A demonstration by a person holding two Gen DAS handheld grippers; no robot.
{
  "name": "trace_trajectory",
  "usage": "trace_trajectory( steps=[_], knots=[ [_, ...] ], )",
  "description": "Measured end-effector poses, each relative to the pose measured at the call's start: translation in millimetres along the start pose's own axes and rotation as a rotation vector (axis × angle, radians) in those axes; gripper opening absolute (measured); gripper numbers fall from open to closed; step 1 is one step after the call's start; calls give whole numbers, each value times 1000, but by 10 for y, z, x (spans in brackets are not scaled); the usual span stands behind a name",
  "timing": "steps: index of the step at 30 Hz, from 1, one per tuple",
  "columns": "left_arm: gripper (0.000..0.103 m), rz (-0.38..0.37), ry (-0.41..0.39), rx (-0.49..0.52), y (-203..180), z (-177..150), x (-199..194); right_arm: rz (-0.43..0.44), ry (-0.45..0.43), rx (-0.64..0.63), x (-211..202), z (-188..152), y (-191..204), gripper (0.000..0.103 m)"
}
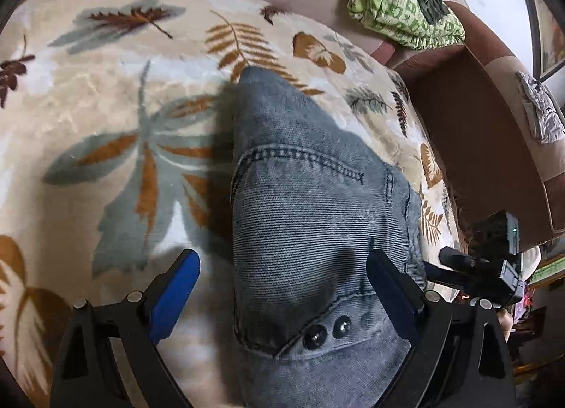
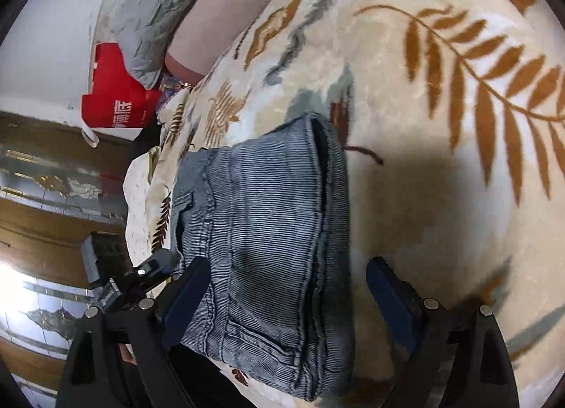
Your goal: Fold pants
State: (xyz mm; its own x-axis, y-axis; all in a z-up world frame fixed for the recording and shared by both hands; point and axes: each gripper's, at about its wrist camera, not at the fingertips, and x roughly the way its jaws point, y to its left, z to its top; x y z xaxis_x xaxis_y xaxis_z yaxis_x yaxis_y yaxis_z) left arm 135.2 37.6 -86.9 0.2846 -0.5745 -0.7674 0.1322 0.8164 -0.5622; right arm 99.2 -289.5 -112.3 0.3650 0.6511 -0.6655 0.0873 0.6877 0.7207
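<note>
Left wrist view: the left tool (image 1: 282,288) stands with its blue-padded fingers (image 1: 176,288) wide apart, clamped on nothing. The folded blue denim pants (image 1: 300,196) lie on the leaf-patterned blanket (image 1: 106,107) directly ahead of the tool and reach back between its fingers, nearer the right-hand finger; whether the cloth touches that pad cannot be told. A stitched pocket seam runs across the denim ahead of the tool, and two metal rivets (image 1: 328,332) sit on the fabric close in between the fingers. Just beyond the right-hand finger, part of the right tool (image 1: 491,266) shows at the blanket's edge. Far ahead and to the right, a green patterned cloth (image 1: 406,9) rests on a brown sofa arm (image 1: 459,118).

Right wrist view: the right tool (image 2: 282,298) is likewise spread wide and grips nothing. The pants (image 2: 261,231) lie ahead of it and between its fingers, toward the left-hand finger, which overlaps the denim's edge; the right-hand finger hangs over bare blanket (image 2: 441,125). Beside the left-hand finger, part of the other tool (image 2: 141,277) is visible. Far ahead to the left stands a red bag (image 2: 113,93) with white lettering; its contents cannot be seen. A grey quilted cushion (image 2: 159,9) lies beside it.
</note>
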Motion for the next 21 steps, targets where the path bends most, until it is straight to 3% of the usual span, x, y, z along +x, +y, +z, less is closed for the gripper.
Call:
trace_trajectory(
  steps=[5,8,9,11,12,14,16,21],
  knots=[
    [95,-60,24,22,-37,23,39,10,27,28,141,75,-23,74],
    [91,-35,34,56,-88,16,115,8,24,50,169,105,-63,68],
    [88,-16,28,67,-106,8,132,-15,26,36,197,109,-35,55],
    [66,5,24,82,-142,5,140,-79,39,-14,221,91,19,38],
    [62,23,25,88,-158,5,134,-96,40,-37,237,83,59,32],
    [42,40,21,112,-200,-4,115,-135,28,-83,242,57,182,24],
    [29,72,1,158,-281,-16,60,-171,13,-134,224,37,326,19],
    [22,85,-57,222,-420,-33,-134,-168,-23,-222,75,15,626,14]
  ],
)
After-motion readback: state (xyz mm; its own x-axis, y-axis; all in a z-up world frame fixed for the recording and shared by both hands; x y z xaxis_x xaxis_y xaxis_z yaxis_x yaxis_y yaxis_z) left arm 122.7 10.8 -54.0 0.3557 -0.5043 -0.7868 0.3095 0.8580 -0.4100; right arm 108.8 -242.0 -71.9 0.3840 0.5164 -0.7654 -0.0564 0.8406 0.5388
